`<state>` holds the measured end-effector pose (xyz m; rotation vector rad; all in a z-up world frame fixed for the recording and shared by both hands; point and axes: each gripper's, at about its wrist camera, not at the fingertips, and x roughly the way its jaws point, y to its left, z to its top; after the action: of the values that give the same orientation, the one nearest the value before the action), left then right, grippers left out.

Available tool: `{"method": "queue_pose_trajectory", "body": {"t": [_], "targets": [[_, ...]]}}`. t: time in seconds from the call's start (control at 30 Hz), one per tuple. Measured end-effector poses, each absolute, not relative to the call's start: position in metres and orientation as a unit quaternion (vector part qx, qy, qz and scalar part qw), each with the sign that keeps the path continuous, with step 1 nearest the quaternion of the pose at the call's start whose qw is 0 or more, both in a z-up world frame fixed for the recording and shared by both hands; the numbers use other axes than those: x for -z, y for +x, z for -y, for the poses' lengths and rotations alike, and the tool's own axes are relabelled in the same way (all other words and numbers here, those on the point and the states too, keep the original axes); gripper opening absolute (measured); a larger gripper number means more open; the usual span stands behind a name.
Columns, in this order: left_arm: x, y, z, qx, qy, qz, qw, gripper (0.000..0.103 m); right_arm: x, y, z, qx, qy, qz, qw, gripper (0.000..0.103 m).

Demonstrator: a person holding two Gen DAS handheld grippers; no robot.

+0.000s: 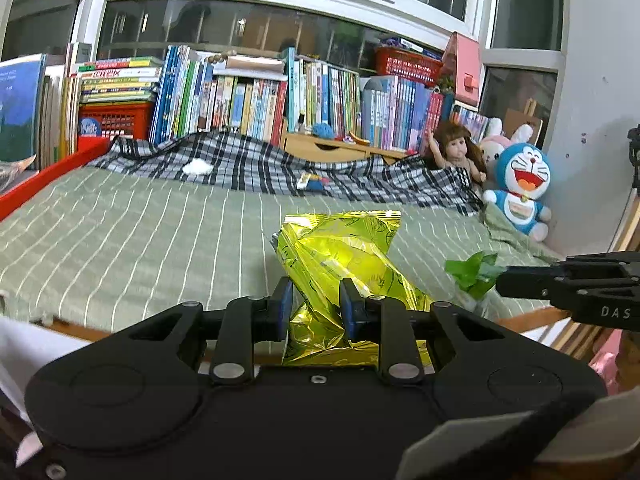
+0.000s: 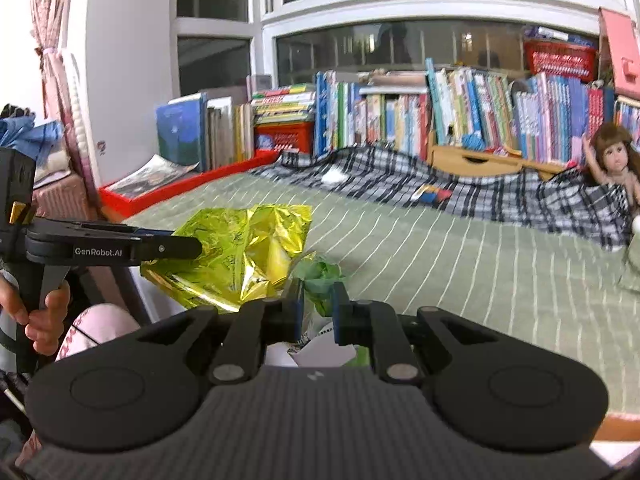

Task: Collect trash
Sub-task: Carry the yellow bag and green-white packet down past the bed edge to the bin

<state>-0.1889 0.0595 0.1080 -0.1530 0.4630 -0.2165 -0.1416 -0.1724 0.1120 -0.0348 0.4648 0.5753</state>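
Note:
My left gripper is shut on a crinkled yellow foil snack bag, held above the near edge of the green striped bed. From the right wrist view the same yellow bag hangs at the left, with the left gripper side-on. My right gripper is shut on a green and white wrapper; the green wrapper shows at the right gripper's tip in the left wrist view. A white tissue wad and a small colourful packet lie on the plaid blanket farther back.
Rows of books line the window sill behind the bed. A doll and a blue plush toy sit at the far right corner. A red bed rail runs along the left side. A person's hand grips the left handle.

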Motion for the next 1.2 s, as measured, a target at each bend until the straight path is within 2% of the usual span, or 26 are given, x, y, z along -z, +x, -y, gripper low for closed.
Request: {"method": "queue_pose_trajectory", "body": {"t": [0.7,1.1,1.2], "targets": [[-0.050,-0.228,-0.066,0.094,-0.078,-0.280,0.952,0.024,-0.069,-0.164,0.151,-0.305,-0.025,-0.275,0.911,0.021],[-0.003,-0.223,-0.055,0.099,-0.074,-0.334,0.935,0.024,-0.037,-0.157,0.145,-0.298,-0.031,-0.320,0.899,0.021],[0.004,-0.216,-0.054,0.100,-0.074,-0.341,0.932,0.024,-0.031,-0.153,0.144,-0.298,-0.027,-0.331,0.895,0.025]]}}
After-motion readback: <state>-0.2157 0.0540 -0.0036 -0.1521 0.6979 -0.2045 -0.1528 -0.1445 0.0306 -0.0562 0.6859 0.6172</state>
